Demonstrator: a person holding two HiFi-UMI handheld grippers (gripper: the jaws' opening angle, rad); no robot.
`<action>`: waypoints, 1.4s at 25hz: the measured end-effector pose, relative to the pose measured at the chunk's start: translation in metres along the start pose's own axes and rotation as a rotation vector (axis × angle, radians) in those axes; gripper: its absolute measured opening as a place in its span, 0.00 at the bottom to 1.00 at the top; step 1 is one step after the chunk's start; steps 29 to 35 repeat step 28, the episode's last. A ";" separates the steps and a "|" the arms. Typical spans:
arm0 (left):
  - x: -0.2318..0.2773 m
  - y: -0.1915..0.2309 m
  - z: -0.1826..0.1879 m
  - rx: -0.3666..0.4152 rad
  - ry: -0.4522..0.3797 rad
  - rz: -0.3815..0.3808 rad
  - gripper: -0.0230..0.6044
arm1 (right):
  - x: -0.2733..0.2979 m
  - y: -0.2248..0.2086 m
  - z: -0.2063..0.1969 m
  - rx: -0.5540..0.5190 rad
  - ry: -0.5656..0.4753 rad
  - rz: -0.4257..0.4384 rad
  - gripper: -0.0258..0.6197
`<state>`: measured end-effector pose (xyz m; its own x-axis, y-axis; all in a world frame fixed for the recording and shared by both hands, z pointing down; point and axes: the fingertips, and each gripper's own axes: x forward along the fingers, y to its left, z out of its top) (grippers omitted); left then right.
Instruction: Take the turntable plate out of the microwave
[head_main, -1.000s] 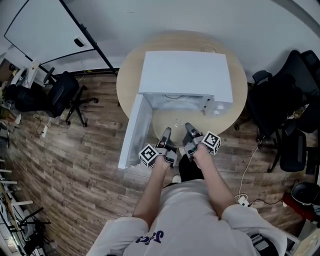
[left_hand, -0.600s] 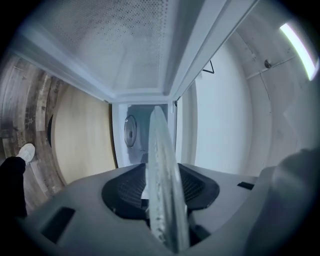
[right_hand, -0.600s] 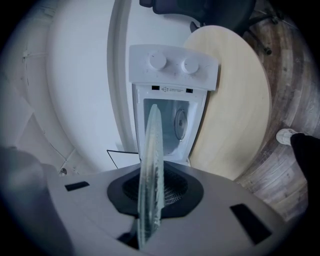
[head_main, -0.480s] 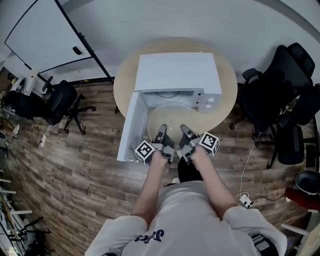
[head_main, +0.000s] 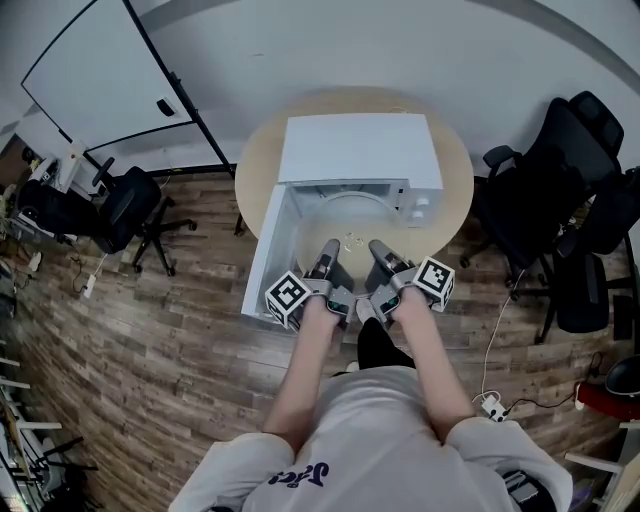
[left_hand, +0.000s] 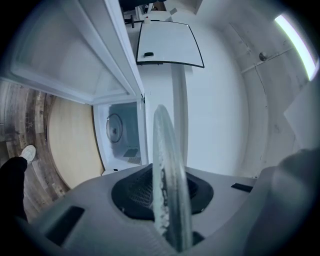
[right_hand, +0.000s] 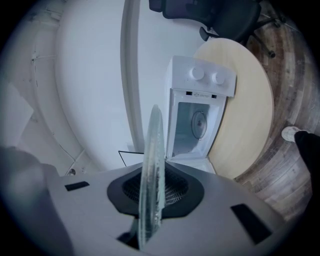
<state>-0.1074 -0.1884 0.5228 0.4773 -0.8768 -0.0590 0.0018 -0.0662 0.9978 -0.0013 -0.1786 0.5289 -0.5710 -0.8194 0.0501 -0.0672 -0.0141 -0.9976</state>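
The left gripper (head_main: 327, 252) jaws, just closed, and the right gripper (head_main: 381, 252) jaws each clenched the near rim of the glass turntable plate (head_main: 350, 215). The plate hung at the open front of the microwave (head_main: 360, 150). It looked mid-removal. The next move would be to draw it clear of the microwave, keeping it level, then lower it to the desk (head_main: 455, 190).

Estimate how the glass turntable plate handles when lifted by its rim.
The turntable plate looks like clear, thin-rimmed glass: probably stiff but breakable if dropped. Its smooth rim likely slips in a narrow pinch. It is a wide disc held at one edge, so it may tip away from the grip.
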 end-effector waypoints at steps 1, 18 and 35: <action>0.000 -0.008 0.000 -0.001 -0.001 -0.010 0.16 | -0.001 0.009 0.000 -0.010 0.001 0.003 0.10; -0.004 -0.040 -0.003 -0.019 0.014 -0.058 0.16 | -0.006 0.046 -0.002 -0.087 0.006 0.002 0.10; 0.000 -0.036 0.000 -0.022 0.020 -0.055 0.16 | -0.003 0.042 0.001 -0.091 -0.001 -0.010 0.10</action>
